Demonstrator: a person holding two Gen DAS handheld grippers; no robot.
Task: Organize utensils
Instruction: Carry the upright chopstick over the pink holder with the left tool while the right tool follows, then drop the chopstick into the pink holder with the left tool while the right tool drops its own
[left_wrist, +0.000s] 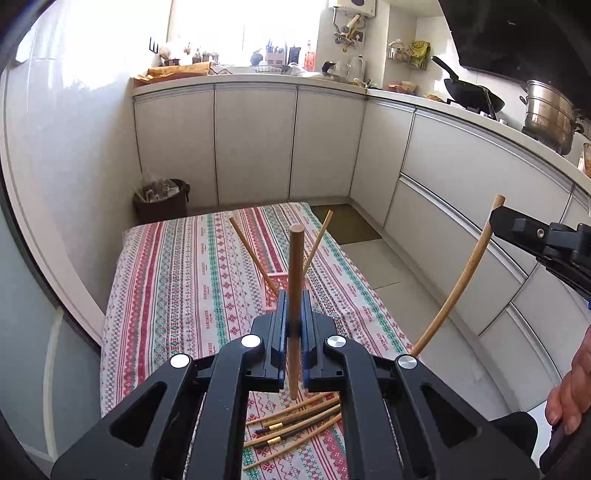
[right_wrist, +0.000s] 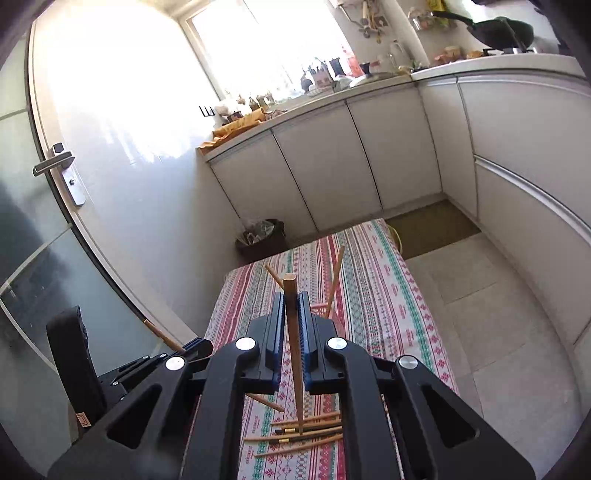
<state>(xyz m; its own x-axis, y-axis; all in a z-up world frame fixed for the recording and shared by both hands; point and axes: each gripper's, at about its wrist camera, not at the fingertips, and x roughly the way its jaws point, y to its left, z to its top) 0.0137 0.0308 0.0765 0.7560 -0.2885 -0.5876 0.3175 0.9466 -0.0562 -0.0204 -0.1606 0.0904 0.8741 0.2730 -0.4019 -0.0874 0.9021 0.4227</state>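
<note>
My left gripper (left_wrist: 294, 295) is shut on a light wooden chopstick (left_wrist: 295, 280) that stands upright above the striped tablecloth (left_wrist: 177, 280). My right gripper (right_wrist: 292, 295) is shut on another wooden chopstick (right_wrist: 294, 339), also upright; it shows at the right of the left wrist view (left_wrist: 456, 284). Two chopsticks (left_wrist: 251, 254) lean out of a pink holder (left_wrist: 279, 282) just beyond the left fingers. Several loose chopsticks (left_wrist: 295, 424), some dark with gold bands, lie on the cloth below both grippers (right_wrist: 306, 432).
White kitchen cabinets (left_wrist: 255, 144) run behind and to the right of the table. A dark waste bin (left_wrist: 160, 201) stands at the table's far left corner. A wok (left_wrist: 471, 94) and a steel pot (left_wrist: 550, 114) sit on the counter. A glass door (right_wrist: 44, 229) is at left.
</note>
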